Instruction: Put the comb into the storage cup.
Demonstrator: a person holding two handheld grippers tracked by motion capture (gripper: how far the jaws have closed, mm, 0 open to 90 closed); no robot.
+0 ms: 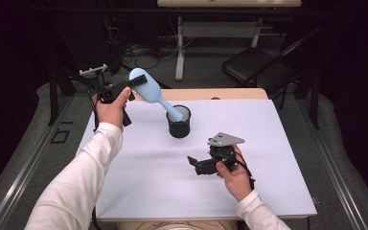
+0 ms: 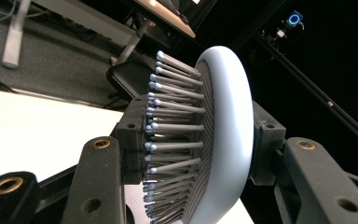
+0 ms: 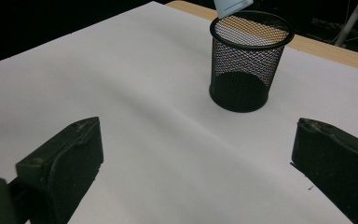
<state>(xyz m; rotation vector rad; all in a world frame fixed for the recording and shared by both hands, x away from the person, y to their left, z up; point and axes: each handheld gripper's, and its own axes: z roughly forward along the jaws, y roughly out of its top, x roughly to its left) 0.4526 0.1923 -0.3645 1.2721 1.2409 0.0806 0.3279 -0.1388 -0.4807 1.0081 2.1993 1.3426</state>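
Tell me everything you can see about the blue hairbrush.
The hairbrush is pale blue, smooth and plastic-looking, with an oval head and a short handle. Grey bristles with small rounded tips stand in rows from a dark dotted pad. The left gripper clamps its head, one jaw on the bristles, one on the back. It tilts handle-down, the handle tip just inside the black mesh cup on the white table.

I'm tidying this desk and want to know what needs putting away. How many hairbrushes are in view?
1. The light blue hairbrush is held by its head in the left gripper, its handle end reaching into the black mesh cup on the table. None other shows.
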